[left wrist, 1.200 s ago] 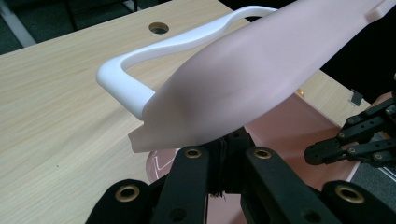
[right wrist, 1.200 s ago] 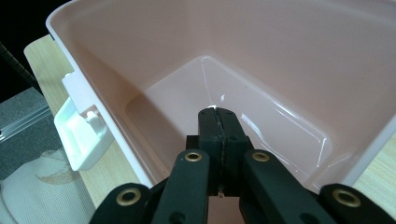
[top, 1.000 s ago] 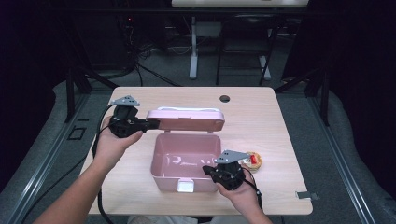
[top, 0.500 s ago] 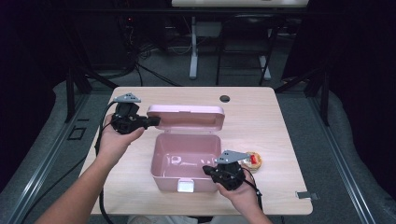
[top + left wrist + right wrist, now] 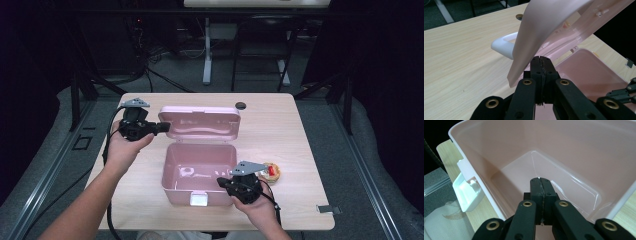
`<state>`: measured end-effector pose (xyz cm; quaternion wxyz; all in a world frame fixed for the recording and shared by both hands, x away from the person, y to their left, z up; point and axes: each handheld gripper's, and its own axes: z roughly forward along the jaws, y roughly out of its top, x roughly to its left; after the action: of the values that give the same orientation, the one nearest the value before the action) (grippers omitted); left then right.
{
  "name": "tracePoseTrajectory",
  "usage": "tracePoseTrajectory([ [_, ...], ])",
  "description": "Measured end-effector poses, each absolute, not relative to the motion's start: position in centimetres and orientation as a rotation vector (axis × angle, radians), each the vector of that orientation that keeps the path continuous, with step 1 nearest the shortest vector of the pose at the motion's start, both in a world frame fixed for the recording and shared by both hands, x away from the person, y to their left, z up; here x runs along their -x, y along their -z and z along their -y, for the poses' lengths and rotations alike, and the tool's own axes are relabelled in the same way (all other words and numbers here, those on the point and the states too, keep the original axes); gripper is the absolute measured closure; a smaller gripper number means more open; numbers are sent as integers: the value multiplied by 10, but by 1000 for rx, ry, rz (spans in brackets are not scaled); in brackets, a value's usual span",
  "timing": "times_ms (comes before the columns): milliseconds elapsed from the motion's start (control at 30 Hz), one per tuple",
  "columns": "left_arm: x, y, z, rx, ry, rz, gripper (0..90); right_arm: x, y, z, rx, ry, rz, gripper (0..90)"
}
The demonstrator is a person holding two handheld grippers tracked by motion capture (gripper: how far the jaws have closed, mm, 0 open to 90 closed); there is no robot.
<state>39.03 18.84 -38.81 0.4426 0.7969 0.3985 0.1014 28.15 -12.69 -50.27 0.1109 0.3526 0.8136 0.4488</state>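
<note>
Right claw (image 5: 227,184), jaws pressed together, hovers over the front corner of an open pink lunch box (image 5: 192,170) on the counter (image 5: 295,130); beyond, the left claw (image 5: 162,127), likewise closed, meets the raised lid (image 5: 200,121) edge.

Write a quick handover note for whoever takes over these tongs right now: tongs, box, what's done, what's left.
Left tongs: shut, tips at the left edge of the raised lid, apparently propping it.
Right tongs: shut, holding nothing, tips at the box front right rim, pointing inside.
Box mid-table, open, looks empty; white latch at the front.
Small snack lies right of the box.
Done: lid opened.
Left: probably put the snack in and close the lid.
</note>
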Motion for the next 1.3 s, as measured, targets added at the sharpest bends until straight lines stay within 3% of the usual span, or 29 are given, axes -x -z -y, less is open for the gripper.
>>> tracePoseTrajectory([
  [667,-401,398,-189,-1988,-278,-1035,888,-281,503,127,-1030,-1322,-2386,900],
  [1300,-394,416,-191,-1999,-248,-1050,750,-281,504,127,-1006,-1278,-2360,900],
])
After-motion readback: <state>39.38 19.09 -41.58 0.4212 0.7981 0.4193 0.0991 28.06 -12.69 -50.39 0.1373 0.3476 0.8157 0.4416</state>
